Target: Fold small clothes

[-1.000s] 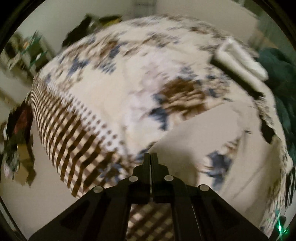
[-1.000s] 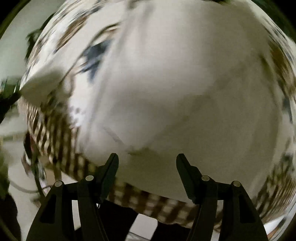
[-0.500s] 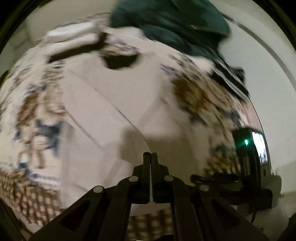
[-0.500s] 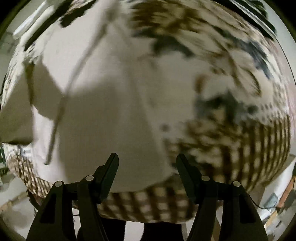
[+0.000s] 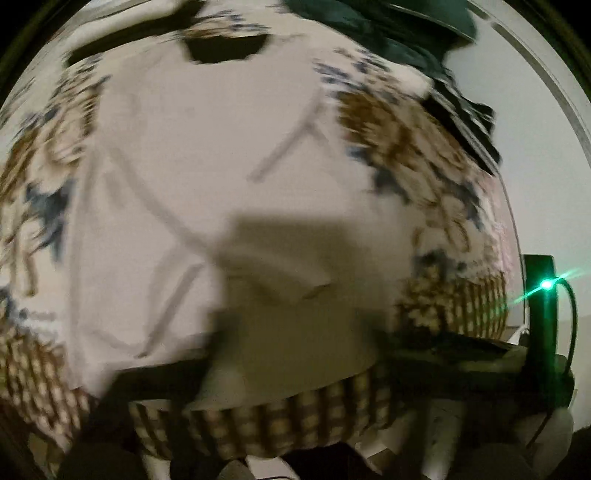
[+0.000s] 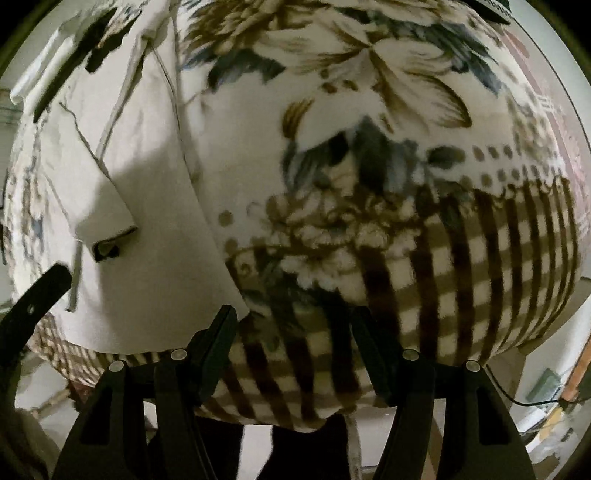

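Right fingers: we see our right gripper (image 6: 293, 332) with its two black fingers (image 6: 218, 343) spread wide apart and nothing between them; only blanket shows in the gap.
Right finger contact: the left-hand fingertip sits just at the lower corner of the white garment (image 6: 147, 229); we cannot tell whether it touches the cloth.
Left fingers: in the left wrist view our own fingers are lost in heavy motion blur, so we cannot tell how far they are open or whether they hold anything.
Left gripper from the other side: a dark curved piece (image 6: 33, 306) enters the right wrist view at the left edge, beside the garment; we take it for the left gripper, its tips out of sight.
Garment: the white garment lies spread flat on the bed, near the front edge; in the left wrist view (image 5: 221, 184) it fills the middle of the frame, with a dark neck opening (image 5: 225, 48) at its far end.
Garment detail: one flap near the hem is turned over, leaving a small dark gap (image 6: 107, 249) under its edge.
Blanket: a floral blanket (image 6: 369, 166) in cream, brown and blue covers the bed, with a brown checked border (image 6: 461, 277) hanging over the near edge.
Further off: a dark green heap of fabric (image 5: 388, 33) lies at the far end of the bed.
Right of the bed: a dark device with a green light (image 5: 546, 284) stands beside the blanket's edge.
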Demonstrator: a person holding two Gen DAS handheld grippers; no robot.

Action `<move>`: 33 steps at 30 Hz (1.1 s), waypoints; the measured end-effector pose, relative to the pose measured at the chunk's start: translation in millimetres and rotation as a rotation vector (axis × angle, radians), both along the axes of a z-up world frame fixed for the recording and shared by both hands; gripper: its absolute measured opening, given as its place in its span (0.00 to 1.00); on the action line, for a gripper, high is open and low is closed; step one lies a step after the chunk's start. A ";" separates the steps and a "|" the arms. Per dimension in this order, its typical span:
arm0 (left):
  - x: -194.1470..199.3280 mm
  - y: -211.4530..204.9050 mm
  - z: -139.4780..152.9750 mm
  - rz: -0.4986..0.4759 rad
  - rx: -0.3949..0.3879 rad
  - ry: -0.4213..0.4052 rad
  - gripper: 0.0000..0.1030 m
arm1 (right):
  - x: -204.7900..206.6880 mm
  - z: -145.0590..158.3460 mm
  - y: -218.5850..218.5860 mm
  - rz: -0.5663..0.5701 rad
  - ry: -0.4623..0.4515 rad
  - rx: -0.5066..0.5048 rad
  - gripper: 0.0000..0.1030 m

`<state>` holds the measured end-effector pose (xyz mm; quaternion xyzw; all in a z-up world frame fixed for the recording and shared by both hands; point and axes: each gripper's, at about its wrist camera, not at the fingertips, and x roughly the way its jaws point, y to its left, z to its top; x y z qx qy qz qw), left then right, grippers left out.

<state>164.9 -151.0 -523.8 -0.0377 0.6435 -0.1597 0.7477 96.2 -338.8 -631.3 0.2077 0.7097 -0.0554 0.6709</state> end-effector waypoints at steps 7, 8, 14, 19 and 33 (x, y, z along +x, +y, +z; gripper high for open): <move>-6.8 160.4 -16.6 0.319 0.109 0.062 0.99 | 17.2 -8.2 -1.3 -0.026 -0.015 0.144 0.65; -9.3 183.7 -28.2 0.367 0.089 0.098 0.99 | 17.6 -12.2 -4.3 -0.029 -0.011 0.151 0.65; -16.3 217.3 -85.7 0.393 -0.107 0.285 0.94 | 14.3 -34.0 -20.3 -0.029 0.003 0.174 0.65; -21.1 198.8 -79.2 0.351 -0.009 0.225 0.07 | 8.8 -36.1 -25.5 -0.052 -0.010 0.198 0.52; 3.9 231.6 -3.4 0.523 -0.294 0.242 0.03 | 30.7 45.4 -44.9 -0.149 -0.120 0.318 0.03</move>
